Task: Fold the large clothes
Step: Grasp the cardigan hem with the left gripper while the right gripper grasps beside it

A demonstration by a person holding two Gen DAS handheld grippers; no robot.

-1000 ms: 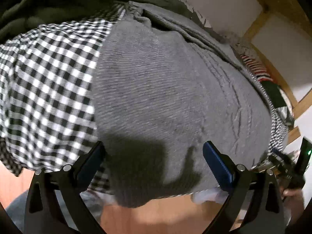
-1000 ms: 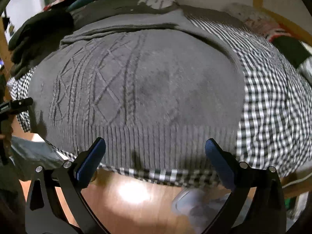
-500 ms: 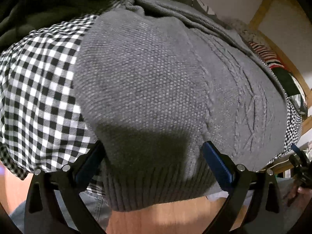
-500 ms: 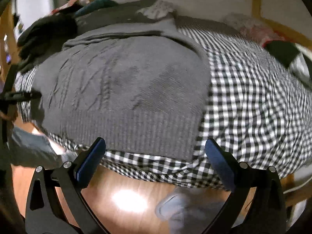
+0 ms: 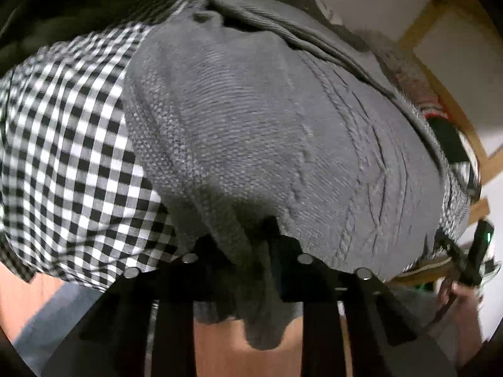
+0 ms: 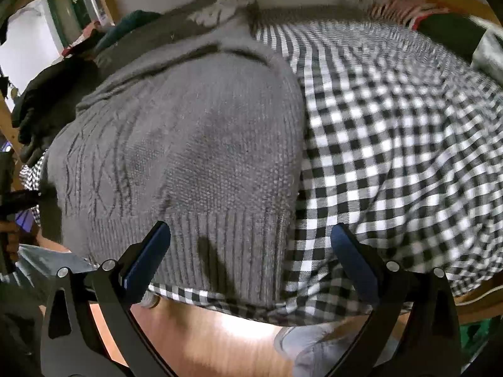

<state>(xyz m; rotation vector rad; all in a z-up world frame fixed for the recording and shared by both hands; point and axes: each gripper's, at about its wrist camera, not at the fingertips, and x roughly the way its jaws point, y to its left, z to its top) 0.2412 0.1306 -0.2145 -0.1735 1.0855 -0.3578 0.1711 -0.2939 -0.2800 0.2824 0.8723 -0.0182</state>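
Now the left gripper (image 5: 248, 251) has its jaws clenched on the near hem of the grey knitted sweater (image 5: 257, 144), at the garment's left corner; a bunch of ribbed knit hangs down between the black fingers and droops below them toward the wooden floor (image 5: 220, 345). The sweater lies spread, cable pattern up, over a black-and-white checked cloth (image 5: 69, 157) that covers the surface underneath (what that surface is, the pictures do not show). Its collar end points away from the cameras, toward a heap of dark clothes (image 6: 41, 106) and a wooden frame (image 5: 421, 25) against the wall.

From the right wrist camera, the right gripper (image 6: 250, 245) hovers with its jaws released and wide apart, blue pads (image 6: 147, 256) showing, straddling the ribbed hem at the sweater's (image 6: 195, 144) right corner. Its left finger sits over the hem; its right finger is over the checked cloth (image 6: 393, 144) just beside the sweater's edge. The jaws' shadow falls on the ribbing. The cloth's border hangs past the sweater hem, above the floor (image 6: 204, 339), where a grey, blurred shape (image 6: 301, 342) lies.

At the left edge of that view the other gripper is partly visible near the sweater's far corner.
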